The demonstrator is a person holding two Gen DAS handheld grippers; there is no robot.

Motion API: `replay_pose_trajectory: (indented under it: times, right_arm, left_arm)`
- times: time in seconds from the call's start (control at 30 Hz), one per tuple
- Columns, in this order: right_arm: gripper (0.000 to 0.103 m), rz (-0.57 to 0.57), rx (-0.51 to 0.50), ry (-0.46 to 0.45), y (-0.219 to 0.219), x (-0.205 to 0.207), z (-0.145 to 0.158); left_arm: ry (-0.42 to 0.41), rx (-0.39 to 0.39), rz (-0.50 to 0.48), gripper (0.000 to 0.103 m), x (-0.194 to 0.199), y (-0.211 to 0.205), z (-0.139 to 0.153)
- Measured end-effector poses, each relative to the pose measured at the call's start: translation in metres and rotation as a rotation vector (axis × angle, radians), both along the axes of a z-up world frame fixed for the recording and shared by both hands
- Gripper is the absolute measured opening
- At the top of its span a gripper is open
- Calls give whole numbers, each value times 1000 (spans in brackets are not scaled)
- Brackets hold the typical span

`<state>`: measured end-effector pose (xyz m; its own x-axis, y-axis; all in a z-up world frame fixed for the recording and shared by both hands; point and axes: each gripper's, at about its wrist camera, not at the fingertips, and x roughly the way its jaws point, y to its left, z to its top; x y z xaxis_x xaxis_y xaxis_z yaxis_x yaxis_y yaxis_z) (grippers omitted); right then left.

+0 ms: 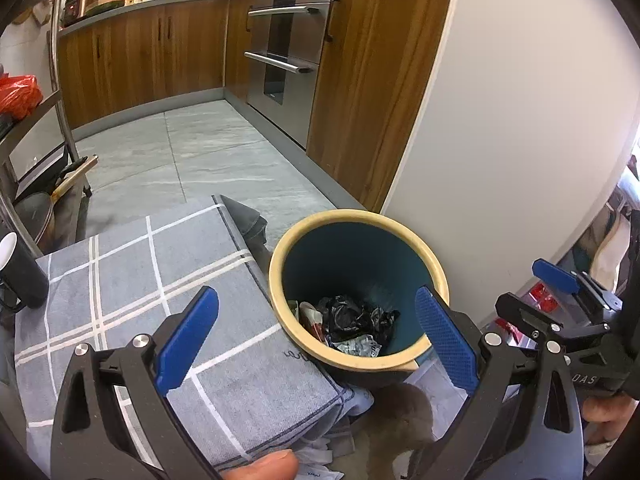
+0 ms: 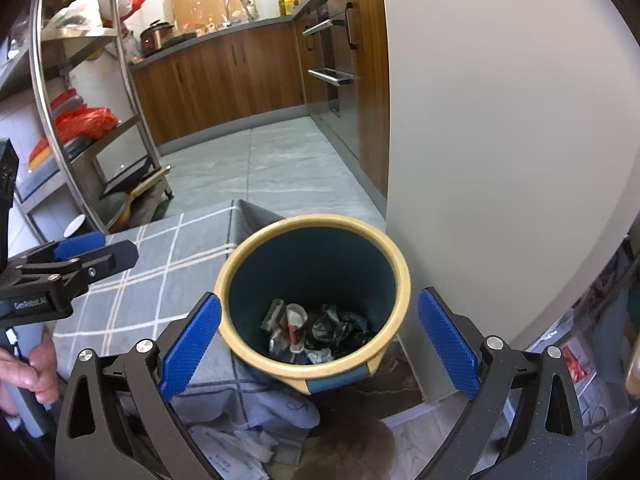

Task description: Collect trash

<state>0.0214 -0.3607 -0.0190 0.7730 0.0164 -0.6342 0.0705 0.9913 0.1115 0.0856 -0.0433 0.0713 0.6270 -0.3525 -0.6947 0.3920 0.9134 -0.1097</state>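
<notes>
On the left a grey checked cloth [image 1: 152, 280] covers the table, and a dark cup [image 1: 20, 272] stands at its 9 o'clock edge. The left gripper [image 1: 316, 336] hangs over the cloth's right side with jaws spread wide and nothing between them.

Just past the cloth's right edge stands the bin [image 2: 240, 264], dark teal inside with a cream rim. In the left wrist view it fills the gripper's span from centre to 3 o'clock. The trash [image 2: 316, 332] lies at its bottom: a crumpled black film bag, a few foil or paper wrappers, one with red print.

The right gripper [image 2: 320, 336] sits right above the bin mouth, also wide open and empty, with the rim running between its pads [image 2: 192, 344].

The scraps look light, soft and crushable, likely slippery where they are film or foil. A pinch on a bunched fold should hold better than on a flat face. No loose trash shows on the cloth, so the collecting looks close to done.
</notes>
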Motion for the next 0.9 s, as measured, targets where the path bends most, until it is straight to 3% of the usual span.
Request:
replay_pose_trajectory:
  times: [0.9]
  right_arm:
    - [98,-15,1,-48,0,-15,4]
  left_arm:
    - [-20,22,-7,97,-13,4,-10]
